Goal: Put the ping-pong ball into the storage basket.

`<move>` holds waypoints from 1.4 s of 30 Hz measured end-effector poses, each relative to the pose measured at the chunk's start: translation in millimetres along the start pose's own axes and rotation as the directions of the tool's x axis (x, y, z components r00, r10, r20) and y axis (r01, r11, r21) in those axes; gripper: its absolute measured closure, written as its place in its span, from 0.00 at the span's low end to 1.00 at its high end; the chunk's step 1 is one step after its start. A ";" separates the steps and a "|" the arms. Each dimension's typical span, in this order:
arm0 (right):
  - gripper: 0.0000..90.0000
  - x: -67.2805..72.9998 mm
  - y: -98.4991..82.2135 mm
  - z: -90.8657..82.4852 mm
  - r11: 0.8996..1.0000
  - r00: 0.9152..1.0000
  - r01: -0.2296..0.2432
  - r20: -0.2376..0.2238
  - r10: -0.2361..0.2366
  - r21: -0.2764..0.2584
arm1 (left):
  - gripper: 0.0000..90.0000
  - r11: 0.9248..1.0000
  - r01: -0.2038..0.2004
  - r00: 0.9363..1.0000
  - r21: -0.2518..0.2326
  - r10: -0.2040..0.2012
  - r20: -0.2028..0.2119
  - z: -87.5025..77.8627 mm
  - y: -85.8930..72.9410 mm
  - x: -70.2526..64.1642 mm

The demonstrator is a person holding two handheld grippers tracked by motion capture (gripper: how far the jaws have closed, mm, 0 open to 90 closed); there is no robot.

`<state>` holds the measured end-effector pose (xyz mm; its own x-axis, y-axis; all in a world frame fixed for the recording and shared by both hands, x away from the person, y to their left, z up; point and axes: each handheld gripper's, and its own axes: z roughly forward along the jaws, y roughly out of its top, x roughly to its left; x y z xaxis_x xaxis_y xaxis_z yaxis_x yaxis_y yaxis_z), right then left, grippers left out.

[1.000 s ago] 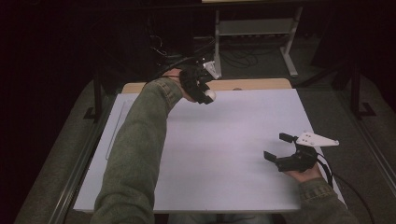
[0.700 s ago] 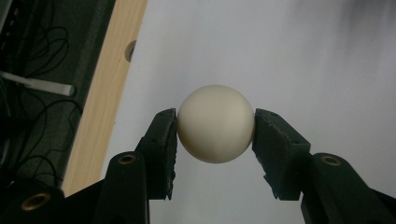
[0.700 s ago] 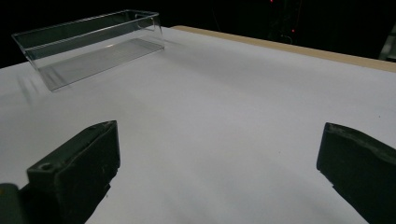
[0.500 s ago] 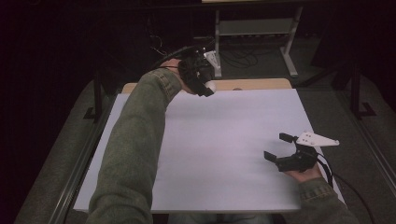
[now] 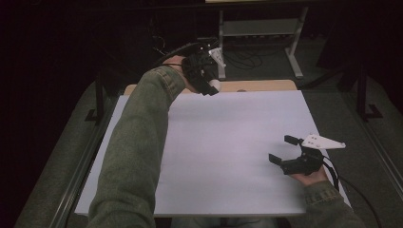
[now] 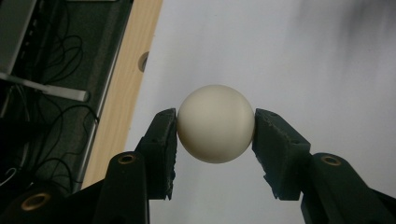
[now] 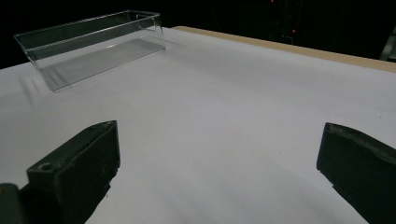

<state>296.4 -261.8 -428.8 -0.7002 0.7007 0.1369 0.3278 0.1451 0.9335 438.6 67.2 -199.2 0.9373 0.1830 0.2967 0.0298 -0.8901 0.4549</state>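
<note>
Left gripper point(image 5: 209, 78) at the far edge of the table point(image 5: 228, 156), lifted clear of the sheet, jaws clamped on a ball point(image 6: 215, 123) gripped across its middle, one pad on each side. Round, so no long axis to mind; already in hand, so nearer the left by far. Clear box point(image 7: 91, 44) seen from the right gripper view, long axis running along the sheet, open top up, well apart from those jaws. Probably the target, with the drop hinging on getting the ball above that opening. Right gripper point(image 5: 287, 151) low at the near right, jaws wide apart, empty. Against a second ago: left hand higher and farther back; right unmoved.
</note>
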 end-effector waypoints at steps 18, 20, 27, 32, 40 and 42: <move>0.00 0.0 -0.1 0.1 1.000 1.000 0.000 0.003 0.000 0.002 | 0.56 0.999 0.011 1.000 0.040 -0.010 -0.022 -20.4 -21.4 -2.5; 0.00 0.2 0.0 0.2 1.000 1.000 0.001 0.001 -0.001 0.001 | 0.56 0.999 0.009 1.000 0.049 -0.008 -0.022 -22.1 -24.0 -3.1; 0.00 -0.1 -0.2 0.5 1.000 1.000 0.001 0.002 -0.001 0.003 | 0.56 0.998 0.017 1.000 0.068 -0.016 -0.011 -28.6 -33.5 -5.8; 0.00 0.1 0.4 -0.1 1.000 1.000 0.001 0.008 -0.001 -0.005 | 0.56 0.996 0.001 1.000 0.091 0.001 -0.016 -35.1 -41.4 -10.1; 0.00 0.8 -0.3 1.8 1.000 1.000 0.010 0.004 -0.010 0.008 | 0.56 0.991 0.006 1.000 0.135 -0.005 -0.007 -40.6 -54.3 -13.2; 0.00 0.8 -0.3 2.1 1.000 1.000 0.011 0.001 -0.011 0.009 | 0.56 0.990 0.010 1.000 0.138 -0.009 -0.007 -42.5 -57.3 -13.7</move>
<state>297.1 -259.8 -429.7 -0.7033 0.6995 0.1266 0.3260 0.1590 0.9319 409.3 133.4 -193.7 0.9344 0.1942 0.2987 0.0868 -0.9371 0.3380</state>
